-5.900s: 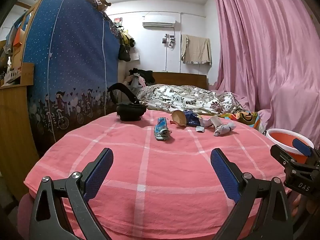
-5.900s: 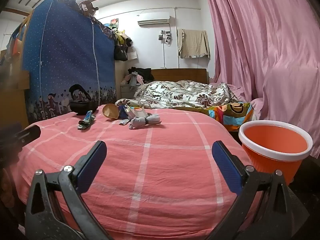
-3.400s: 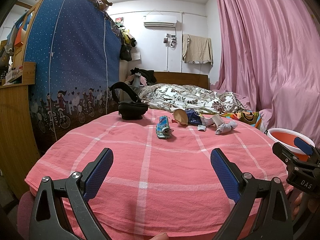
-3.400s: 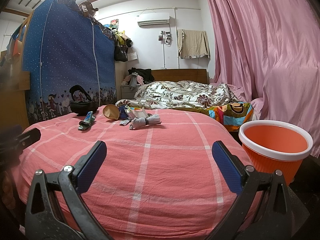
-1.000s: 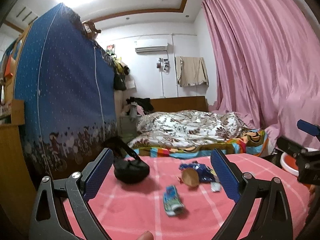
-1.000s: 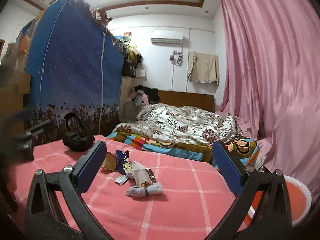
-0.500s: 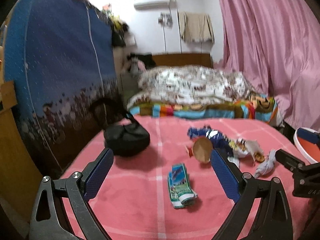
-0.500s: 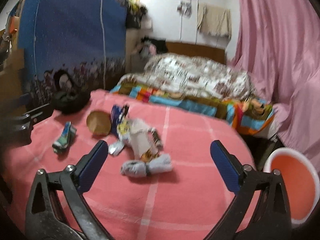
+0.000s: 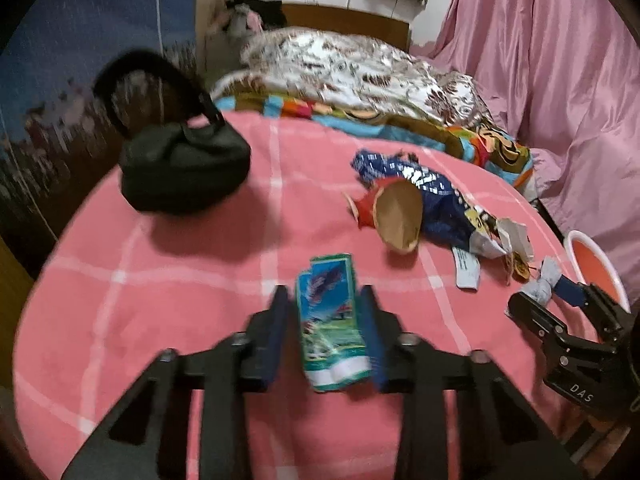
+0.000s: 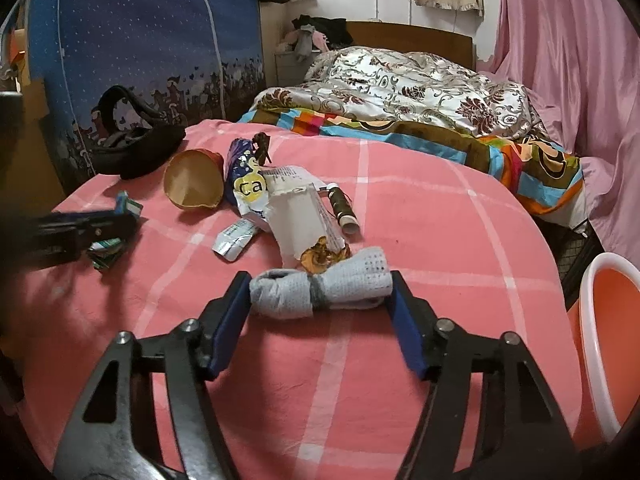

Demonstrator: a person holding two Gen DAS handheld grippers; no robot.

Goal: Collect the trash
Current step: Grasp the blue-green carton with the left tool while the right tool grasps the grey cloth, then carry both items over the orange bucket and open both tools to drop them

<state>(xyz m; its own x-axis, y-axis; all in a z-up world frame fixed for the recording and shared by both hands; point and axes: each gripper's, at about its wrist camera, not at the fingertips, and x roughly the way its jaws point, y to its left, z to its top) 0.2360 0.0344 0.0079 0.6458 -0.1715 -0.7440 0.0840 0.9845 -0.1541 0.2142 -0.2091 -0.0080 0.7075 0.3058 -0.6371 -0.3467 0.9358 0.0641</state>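
Observation:
Trash lies on a pink checked bedspread. My left gripper has its fingers on both sides of a flattened green and blue carton, closing but with a small gap on the left. My right gripper straddles a grey knotted cloth roll, fingers close to both ends, still open. Beyond it lie a white torn wrapper, a blue snack bag, a brown paper cup and a thread spool. The cup and bag show in the left view too.
A black bag sits at the bedspread's far left. An orange bucket with white rim stands off the right edge. A patterned quilt lies beyond, a blue wardrobe at left, pink curtain at right.
Both grippers moved forward and down onto the bed. The left narrowed around the carton; the right narrowed around the grey cloth roll.

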